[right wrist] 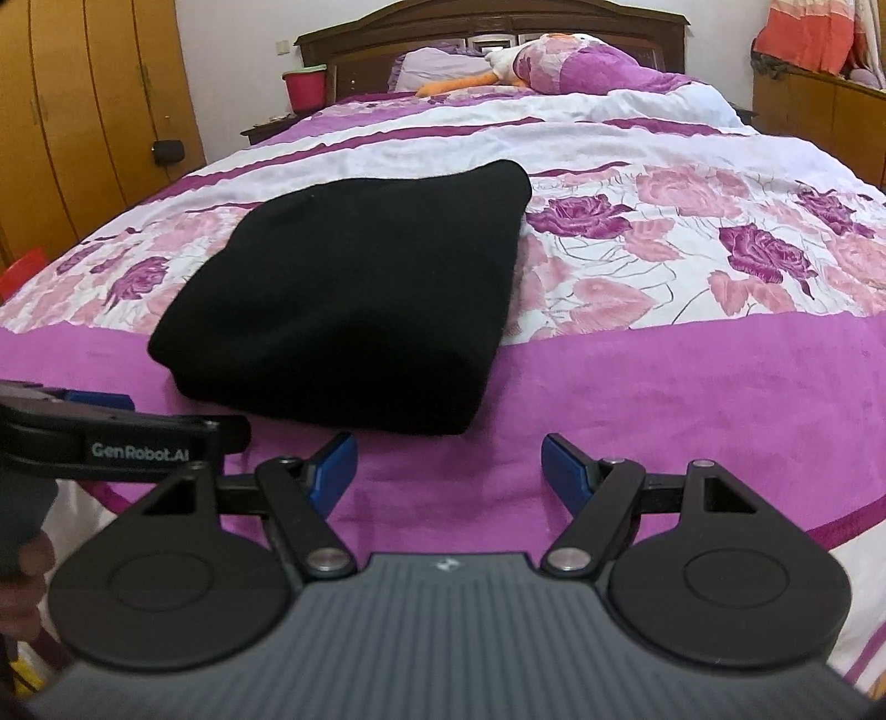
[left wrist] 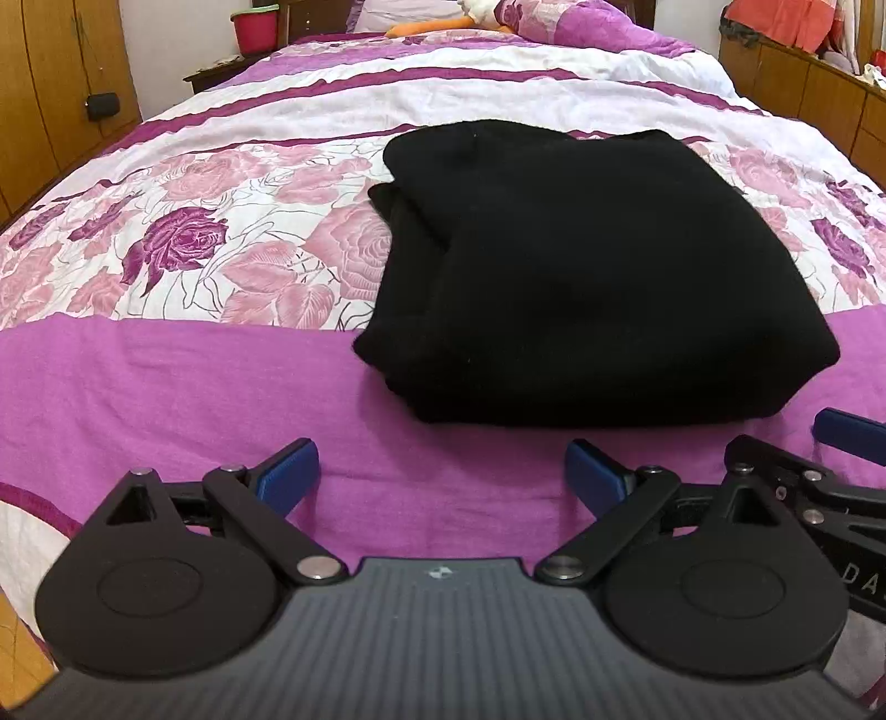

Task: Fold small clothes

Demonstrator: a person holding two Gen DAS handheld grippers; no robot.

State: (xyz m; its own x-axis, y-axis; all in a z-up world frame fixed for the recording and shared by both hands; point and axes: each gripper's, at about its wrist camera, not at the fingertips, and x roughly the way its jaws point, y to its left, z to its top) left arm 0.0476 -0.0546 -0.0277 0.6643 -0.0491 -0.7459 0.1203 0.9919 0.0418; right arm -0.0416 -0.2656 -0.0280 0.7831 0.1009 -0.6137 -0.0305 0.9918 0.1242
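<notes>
A black garment (left wrist: 576, 277) lies folded into a thick rectangle on the bed; it also shows in the right wrist view (right wrist: 354, 299). My left gripper (left wrist: 442, 471) is open and empty, just short of the garment's near edge and a little left of it. My right gripper (right wrist: 448, 471) is open and empty, just short of the garment's near right corner. Part of the right gripper (left wrist: 847, 437) shows at the right edge of the left wrist view, and the left gripper (right wrist: 83, 421) shows at the left edge of the right wrist view.
The bed (left wrist: 166, 387) has a purple and pink floral cover. A pillow and an orange soft toy (right wrist: 459, 83) lie by the wooden headboard (right wrist: 487, 22). A red bucket (right wrist: 304, 88) stands on a nightstand. Wooden wardrobes (right wrist: 83, 111) line the left wall; a cabinet (right wrist: 819, 111) stands right.
</notes>
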